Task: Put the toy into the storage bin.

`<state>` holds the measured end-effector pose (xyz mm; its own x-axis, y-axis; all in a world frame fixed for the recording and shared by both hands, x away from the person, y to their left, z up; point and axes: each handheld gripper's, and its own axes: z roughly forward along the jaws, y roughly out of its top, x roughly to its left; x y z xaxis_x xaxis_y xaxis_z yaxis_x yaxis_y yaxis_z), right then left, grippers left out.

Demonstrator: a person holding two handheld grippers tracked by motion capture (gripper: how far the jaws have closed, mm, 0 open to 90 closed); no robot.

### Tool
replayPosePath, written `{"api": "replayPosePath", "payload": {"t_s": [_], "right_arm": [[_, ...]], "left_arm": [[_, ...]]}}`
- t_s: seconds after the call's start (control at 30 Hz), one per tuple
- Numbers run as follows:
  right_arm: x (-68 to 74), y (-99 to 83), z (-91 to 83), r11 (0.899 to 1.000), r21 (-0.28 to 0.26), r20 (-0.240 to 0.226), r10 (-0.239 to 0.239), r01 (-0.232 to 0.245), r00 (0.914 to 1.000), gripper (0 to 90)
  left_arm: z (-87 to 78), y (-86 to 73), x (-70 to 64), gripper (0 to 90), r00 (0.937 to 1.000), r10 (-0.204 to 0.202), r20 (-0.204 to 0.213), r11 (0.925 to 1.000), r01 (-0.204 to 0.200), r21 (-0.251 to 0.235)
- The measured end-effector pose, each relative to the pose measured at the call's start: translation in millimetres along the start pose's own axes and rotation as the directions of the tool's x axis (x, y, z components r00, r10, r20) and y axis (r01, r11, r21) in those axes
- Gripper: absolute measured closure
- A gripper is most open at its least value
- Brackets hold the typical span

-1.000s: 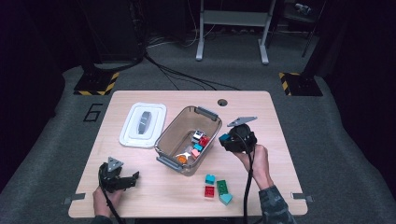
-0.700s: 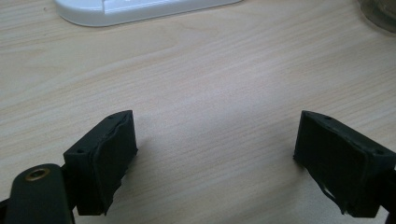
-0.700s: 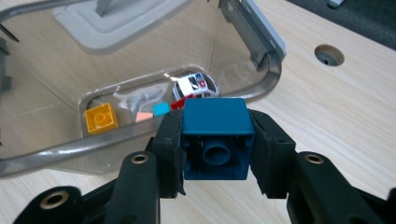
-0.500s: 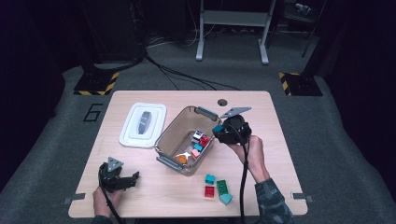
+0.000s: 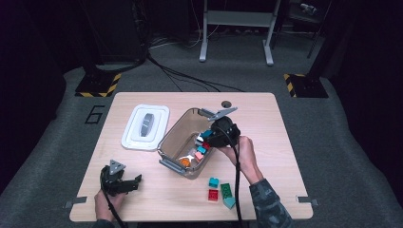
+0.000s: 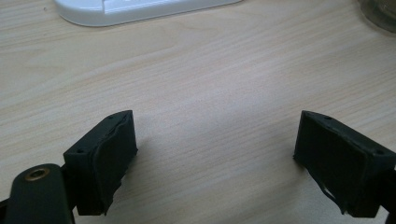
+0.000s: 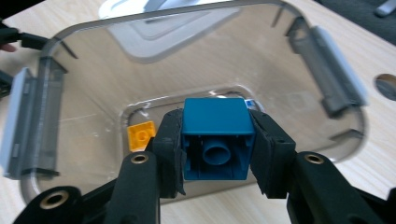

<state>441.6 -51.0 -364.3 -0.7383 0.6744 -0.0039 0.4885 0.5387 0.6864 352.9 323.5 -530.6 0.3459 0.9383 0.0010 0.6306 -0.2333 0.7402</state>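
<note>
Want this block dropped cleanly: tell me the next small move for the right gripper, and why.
Probably open the fingers and let go. The right gripper is clamped on a blue block that hangs over the open clear box, where other blocks already lie, so it should fall inside.

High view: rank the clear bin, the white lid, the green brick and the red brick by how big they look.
1. clear bin, largest.
2. white lid, somewhat smaller.
3. green brick and red brick: both tiny and too alike to rank.
</note>
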Motion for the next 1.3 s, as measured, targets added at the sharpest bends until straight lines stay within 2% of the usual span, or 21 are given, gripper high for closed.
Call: {"api": "replayPosePath", "payload": {"t_s": [0.37,0.53,0.93,1.1,1.3], "right_arm": [[14.3,-4.6,21.1,0.997,0.077,-0.062,-0.024,0.029,0.9978,58.9],[15.1,-6.2,23.1,0.995,0.090,-0.086,-0.023,0.031,0.9960,58.9],[17.7,-6.6,24.4,0.993,0.107,-0.102,-0.030,0.041,0.9943,58.0],[17.9,-7.0,19.9,0.996,0.083,-0.099,-0.015,0.024,0.9949,50.8],[14.2,-11.1,6.3,0.999,0.033,-0.095,-0.001,0.004,0.9955,32.3]], "left_arm": [[0.1,0.0,-0.1,12.6,1.0000,-0.001,0.000,1.0000,0.001,-0.001],[0.0,0.0,0.0,12.7,1.0000,0.000,0.000,1.0000,0.000,-0.001],[0.0,0.0,0.0,12.7,1.0000,0.000,0.000,1.0000,0.000,0.000],[0.0,0.0,0.0,12.7,1.0000,0.000,0.000,1.0000,0.000,0.000],[0.0,0.0,-0.1,12.6,1.0000,0.000,0.000,1.0000,0.000,0.000]]}}
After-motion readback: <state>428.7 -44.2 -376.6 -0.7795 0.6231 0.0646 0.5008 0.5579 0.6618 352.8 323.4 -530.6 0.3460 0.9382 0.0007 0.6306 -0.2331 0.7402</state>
